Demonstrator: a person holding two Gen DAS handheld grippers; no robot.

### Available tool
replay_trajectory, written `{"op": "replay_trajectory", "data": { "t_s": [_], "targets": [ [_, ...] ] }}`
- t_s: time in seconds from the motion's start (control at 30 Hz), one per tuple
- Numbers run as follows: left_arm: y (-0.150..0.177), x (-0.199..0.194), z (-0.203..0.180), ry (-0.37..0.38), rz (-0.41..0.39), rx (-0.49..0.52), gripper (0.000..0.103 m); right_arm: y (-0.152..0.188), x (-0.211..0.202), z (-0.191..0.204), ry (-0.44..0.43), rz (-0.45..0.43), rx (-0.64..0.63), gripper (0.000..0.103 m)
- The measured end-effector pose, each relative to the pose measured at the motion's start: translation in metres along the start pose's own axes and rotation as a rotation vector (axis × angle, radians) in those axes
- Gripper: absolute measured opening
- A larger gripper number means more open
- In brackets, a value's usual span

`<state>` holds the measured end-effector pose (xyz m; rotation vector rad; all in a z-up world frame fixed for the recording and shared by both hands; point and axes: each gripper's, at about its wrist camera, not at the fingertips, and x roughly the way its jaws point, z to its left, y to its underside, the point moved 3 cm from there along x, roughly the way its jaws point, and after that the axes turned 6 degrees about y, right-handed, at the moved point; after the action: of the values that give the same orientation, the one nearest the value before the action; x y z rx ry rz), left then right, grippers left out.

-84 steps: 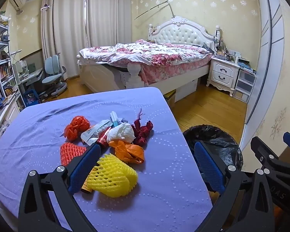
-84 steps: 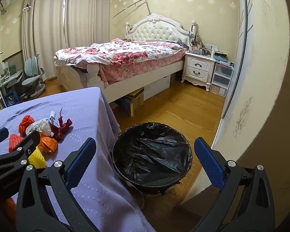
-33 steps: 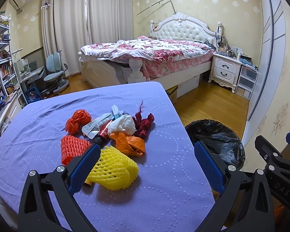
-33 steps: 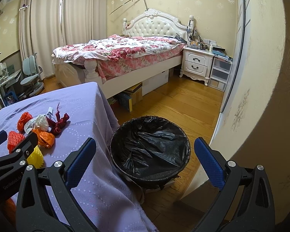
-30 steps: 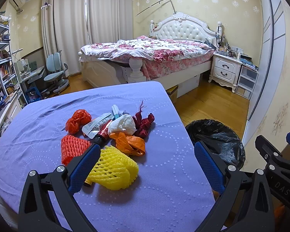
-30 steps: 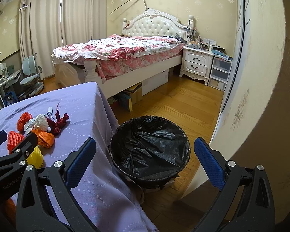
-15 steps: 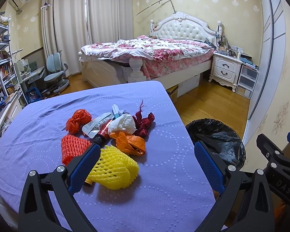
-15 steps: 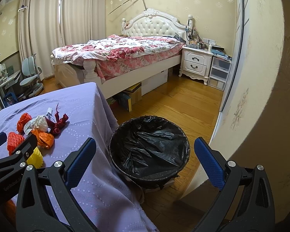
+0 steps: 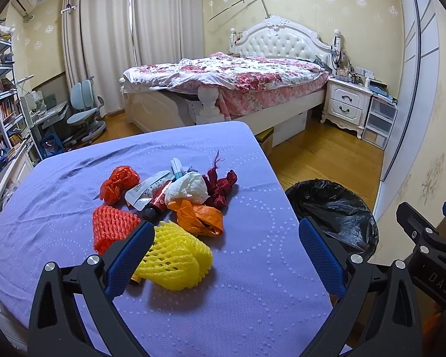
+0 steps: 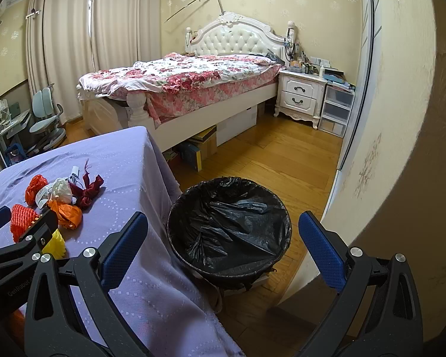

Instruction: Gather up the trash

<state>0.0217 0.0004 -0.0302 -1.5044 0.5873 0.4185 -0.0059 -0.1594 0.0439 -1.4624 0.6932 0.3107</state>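
Purple cloth covers the counter (image 9: 252, 297); the trash sits in one cluster toward its middle. Black-lined trash bin (image 10: 229, 223) stands on the wood floor just beside the counter's right edge, open, only the bag visible inside. Left gripper (image 9: 224, 255) hangs over the near part of the counter, jaws wide apart, nothing between them; its left finger overlaps the yellow foam net (image 9: 175, 258) in view, contact unclear. Right gripper (image 10: 223, 247) is above the bin, jaws wide apart, empty. Cluster contents, big to small: yellow foam net nearest, orange foam net (image 9: 111, 227) to its left, orange plastic bag (image 9: 199, 217) behind it, white tissue wad (image 9: 187, 190), dark red wrapper (image 9: 221, 186) on the right, red-orange mesh (image 9: 119, 183) on the left, flat white pouch (image 9: 145, 190), red tube (image 9: 157, 200) under the tissue.
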Motion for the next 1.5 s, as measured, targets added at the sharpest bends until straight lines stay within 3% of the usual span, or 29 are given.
{"op": "replay_trajectory", "data": {
  "t_s": [0.53, 0.8, 1.0, 1.17, 1.23, 1.5],
  "targets": [
    [0.004, -0.001, 0.001, -0.010, 0.002, -0.001, 0.097, 0.008, 0.000, 0.002, -0.013, 0.017, 0.002, 0.099],
    [0.018, -0.006, 0.055, -0.053, 0.012, -0.031, 0.096, 0.013, -0.003, 0.028, -0.060, 0.035, -0.040, 0.099],
    [0.039, -0.019, 0.108, -0.105, 0.055, -0.083, 0.093, 0.021, -0.011, 0.070, -0.140, 0.058, -0.096, 0.099],
    [0.046, -0.029, 0.135, -0.136, 0.088, -0.119, 0.085, 0.023, -0.019, 0.100, -0.221, 0.088, -0.157, 0.080],
    [0.052, -0.034, 0.148, -0.149, 0.104, -0.130, 0.074, 0.024, -0.021, 0.113, -0.255, 0.105, -0.184, 0.080],
    [0.060, -0.044, 0.184, -0.214, 0.118, -0.144, 0.073, 0.027, -0.030, 0.155, -0.372, 0.144, -0.249, 0.080]
  ]
}}
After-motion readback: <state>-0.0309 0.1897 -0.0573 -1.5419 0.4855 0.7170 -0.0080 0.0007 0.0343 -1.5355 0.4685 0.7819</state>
